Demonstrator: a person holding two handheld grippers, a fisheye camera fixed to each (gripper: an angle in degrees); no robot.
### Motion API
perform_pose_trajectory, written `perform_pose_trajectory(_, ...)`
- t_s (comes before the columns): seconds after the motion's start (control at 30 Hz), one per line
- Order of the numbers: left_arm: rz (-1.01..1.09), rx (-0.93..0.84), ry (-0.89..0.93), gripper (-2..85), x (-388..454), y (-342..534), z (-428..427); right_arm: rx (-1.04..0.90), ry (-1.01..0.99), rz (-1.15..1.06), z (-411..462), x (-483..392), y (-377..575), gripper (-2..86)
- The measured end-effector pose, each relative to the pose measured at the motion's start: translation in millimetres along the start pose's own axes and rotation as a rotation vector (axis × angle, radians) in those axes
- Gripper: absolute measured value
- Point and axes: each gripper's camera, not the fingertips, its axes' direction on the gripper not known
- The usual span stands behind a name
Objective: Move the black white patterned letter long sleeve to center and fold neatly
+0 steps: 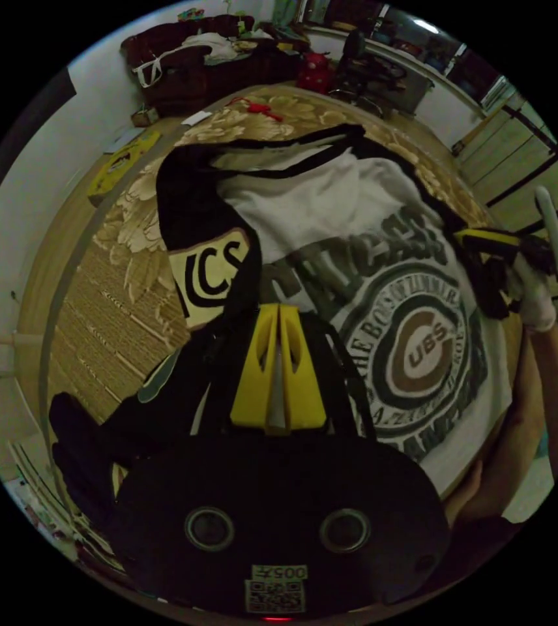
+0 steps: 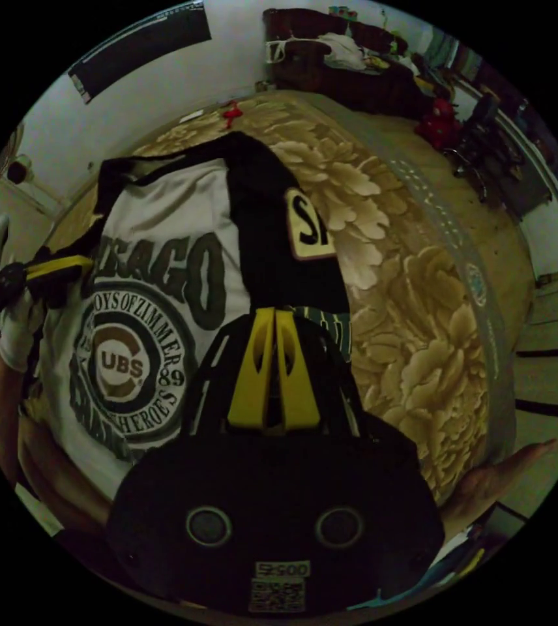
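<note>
The long sleeve (image 1: 357,215) lies face up on the floral bedspread (image 1: 129,215), with a white body, black sleeves and a large round letter print (image 1: 416,345). My left gripper (image 1: 278,310) is shut on the black sleeve (image 1: 188,215) with the cream letter patch, and the cuff drapes beside its jaws. In the right gripper view the shirt (image 2: 161,215) lies left of centre. My right gripper (image 2: 276,316) is shut on the other black sleeve (image 2: 272,235) near its striped cuff (image 2: 324,332). Each gripper appears in the other's view at the shirt's edge: the right gripper (image 1: 487,251) and the left gripper (image 2: 57,267), which a white-gloved hand holds.
A small red item (image 1: 259,107) lies at the bed's far end. Beyond it stand a dark sofa piled with clothes (image 1: 194,59), a red bag (image 1: 315,72) and a chair (image 1: 364,65). A yellow item (image 1: 122,160) lies on the floor. A person's forearm (image 1: 520,417) borders the bed.
</note>
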Motion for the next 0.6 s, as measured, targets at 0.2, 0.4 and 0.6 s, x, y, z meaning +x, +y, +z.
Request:
perform_pose_trajectory(0.2, -0.021, 0.150, 0.012, -0.7, 36.7, 49.3, -25.7, 0.049, -0.100, 0.074, -36.6, 12.3, 20.9, -1.3)
perform_pose_trajectory(0.4, 0.012, 0.086, -0.057, -0.6, 84.3, 101.1, -30.2, 0.004, -0.112, 0.041, -52.0, -11.2, 74.4, -1.3)
perform_pose_trajectory(0.6, -0.036, 0.269, 0.071, -0.7, 129.6, 161.9, -104.6, 0.126, -0.188, 0.161, -131.9, 3.1, 116.3, -1.4)
